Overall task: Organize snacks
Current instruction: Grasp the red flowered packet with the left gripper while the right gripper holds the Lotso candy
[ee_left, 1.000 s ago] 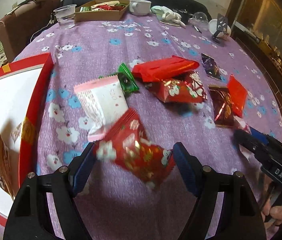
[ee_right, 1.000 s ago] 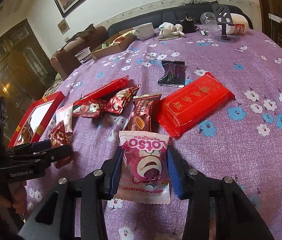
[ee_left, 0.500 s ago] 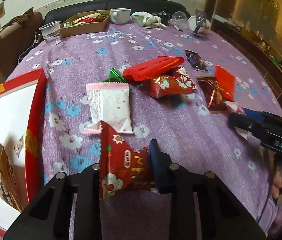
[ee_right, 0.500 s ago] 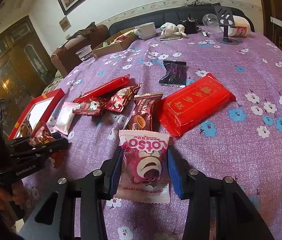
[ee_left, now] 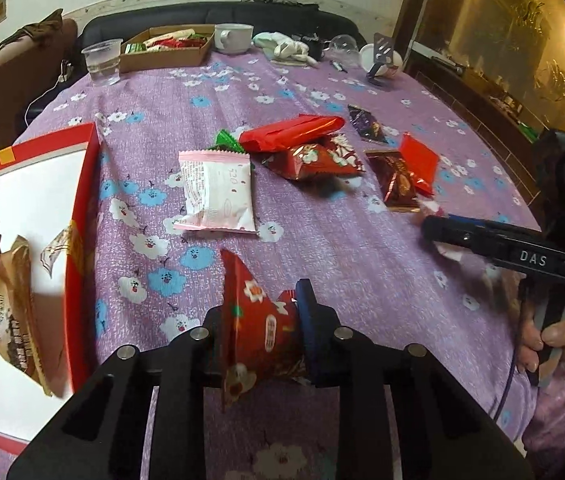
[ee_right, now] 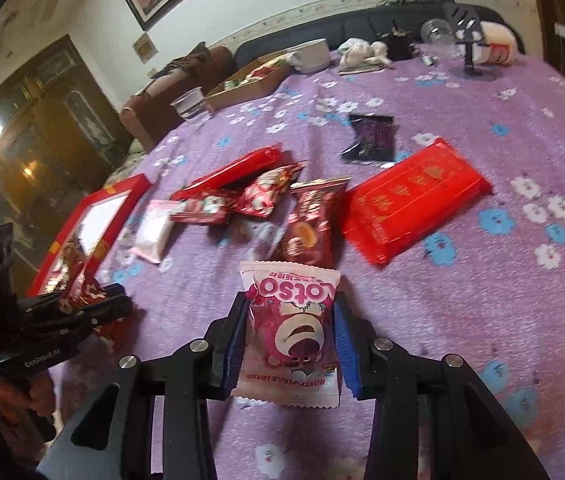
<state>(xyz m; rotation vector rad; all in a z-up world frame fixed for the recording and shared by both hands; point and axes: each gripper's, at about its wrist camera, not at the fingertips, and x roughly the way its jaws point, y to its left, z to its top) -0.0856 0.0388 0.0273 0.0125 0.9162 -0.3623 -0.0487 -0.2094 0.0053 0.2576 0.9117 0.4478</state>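
Observation:
My left gripper is shut on a red flowered snack packet, held above the purple cloth just right of the red-rimmed white box. My right gripper is shut on a pink Lotso snack packet, lifted slightly over the cloth. It also shows in the left wrist view. Loose snacks lie mid-table: a pale pink packet, a long red packet, red flowered packets, a brown packet, a flat red packet, a dark purple packet.
The red box holds several brown snack bags. At the far edge stand a cardboard box of snacks, a clear plastic cup, a white mug and a small black stand. A dark sofa lies beyond the table.
My left gripper closed on the red flowered packet and lifted it back toward the red box. My right gripper kept its grip on the Lotso packet and rose slightly.

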